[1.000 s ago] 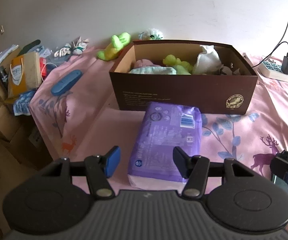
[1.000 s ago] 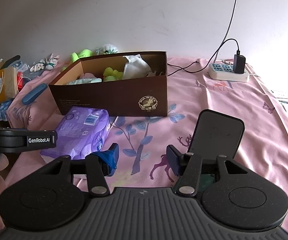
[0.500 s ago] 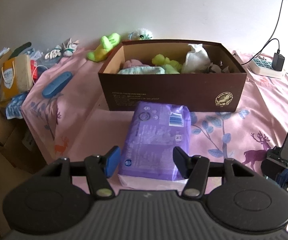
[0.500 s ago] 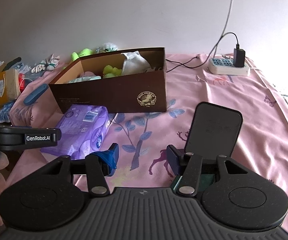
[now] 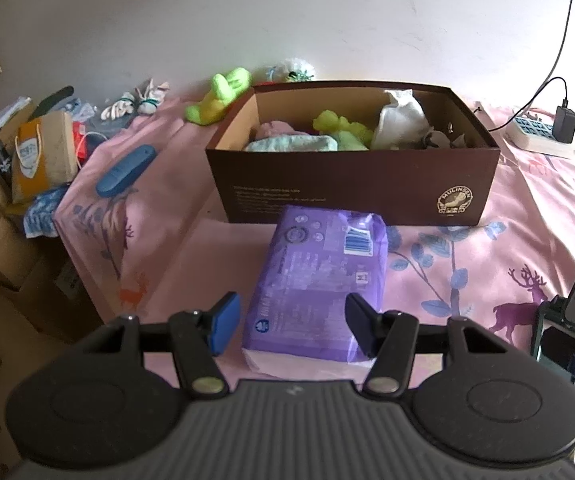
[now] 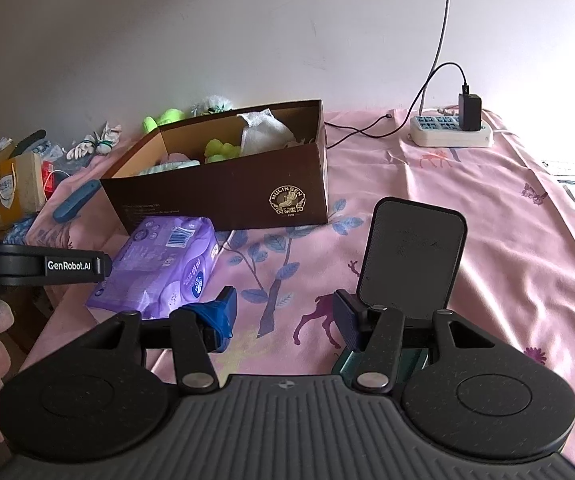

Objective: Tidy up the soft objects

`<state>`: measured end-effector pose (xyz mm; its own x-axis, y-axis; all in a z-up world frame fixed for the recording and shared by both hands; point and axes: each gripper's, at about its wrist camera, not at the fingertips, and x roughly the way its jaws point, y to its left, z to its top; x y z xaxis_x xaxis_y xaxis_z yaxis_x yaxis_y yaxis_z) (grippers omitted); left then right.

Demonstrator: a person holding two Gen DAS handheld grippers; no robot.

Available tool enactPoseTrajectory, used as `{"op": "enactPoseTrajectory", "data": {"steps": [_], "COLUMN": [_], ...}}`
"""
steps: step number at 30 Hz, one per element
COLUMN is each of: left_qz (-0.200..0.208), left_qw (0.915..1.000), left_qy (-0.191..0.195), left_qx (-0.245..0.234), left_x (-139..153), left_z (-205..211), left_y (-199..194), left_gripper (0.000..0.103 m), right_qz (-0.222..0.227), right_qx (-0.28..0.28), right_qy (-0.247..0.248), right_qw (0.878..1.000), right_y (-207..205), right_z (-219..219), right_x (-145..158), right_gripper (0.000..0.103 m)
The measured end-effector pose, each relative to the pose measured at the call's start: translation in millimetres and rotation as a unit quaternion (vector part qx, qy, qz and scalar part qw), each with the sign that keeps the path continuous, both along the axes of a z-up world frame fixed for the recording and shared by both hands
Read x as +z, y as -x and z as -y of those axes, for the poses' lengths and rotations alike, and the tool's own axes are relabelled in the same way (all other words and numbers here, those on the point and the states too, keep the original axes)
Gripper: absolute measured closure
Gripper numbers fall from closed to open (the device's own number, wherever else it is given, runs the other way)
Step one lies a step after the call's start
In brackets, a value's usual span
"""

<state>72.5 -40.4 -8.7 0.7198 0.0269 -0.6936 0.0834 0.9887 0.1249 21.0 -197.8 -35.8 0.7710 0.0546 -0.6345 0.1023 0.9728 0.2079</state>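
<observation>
A purple soft pack (image 5: 319,280) lies on the pink bedspread in front of an open brown box (image 5: 351,188). My left gripper (image 5: 292,320) is open and straddles the pack's near end; a gap shows beside the blue left pad (image 5: 225,318). In the box lie a green plush (image 5: 341,128), a white cloth (image 5: 401,120) and a pale blue cloth (image 5: 291,144). My right gripper (image 6: 283,322) is open over bare bedspread with nothing between its fingers. From there the pack (image 6: 159,264) lies to the left and the box (image 6: 223,196) stands behind it.
Behind the box lie a loose green plush (image 5: 217,96), a white fluffy toy (image 5: 291,72) and white gloves (image 5: 135,100). A blue case (image 5: 125,170) lies near the bed's left edge. A black phone stand (image 6: 411,264) rises by the right gripper. A power strip (image 6: 451,132) sits far right.
Both views have shifted only slightly. The pack, the box and both grippers' openings look the same.
</observation>
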Motion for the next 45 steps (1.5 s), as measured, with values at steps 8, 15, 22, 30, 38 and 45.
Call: {"op": "enactPoseTrajectory", "data": {"steps": [8,15,22,30,38,45], "left_qz": [0.018,0.022,0.003,-0.015,-0.018,0.011], "left_qw": [0.9998,0.9997,0.9993,0.9983,0.9961,0.9961], "left_qy": [-0.003,-0.001,0.016,0.02,0.051,0.047], "left_qx": [0.007,-0.007,-0.033,-0.052,-0.07,-0.074], "left_x": [9,13,5,-10,-6,12], "left_z": [-1,-2,-6,-4,-3,4], "left_y": [17,35,38,36,29,20], "left_gripper": [0.043,0.043,0.043,0.043,0.043,0.043], "right_qz": [0.017,0.013,-0.009,-0.011,0.019,0.044], "right_qx": [0.004,-0.017,-0.04,-0.047,-0.057,-0.069], "right_qy": [0.015,0.046,0.044,0.053,0.059,0.06], "right_qw": [1.0,0.999,0.998,0.997,0.996,0.995], "right_y": [14,19,18,17,10,3], "right_z": [-5,-13,-7,-7,2,13], "right_x": [10,13,5,6,25,37], "right_gripper": [0.065,0.065,0.065,0.065,0.065,0.064]}}
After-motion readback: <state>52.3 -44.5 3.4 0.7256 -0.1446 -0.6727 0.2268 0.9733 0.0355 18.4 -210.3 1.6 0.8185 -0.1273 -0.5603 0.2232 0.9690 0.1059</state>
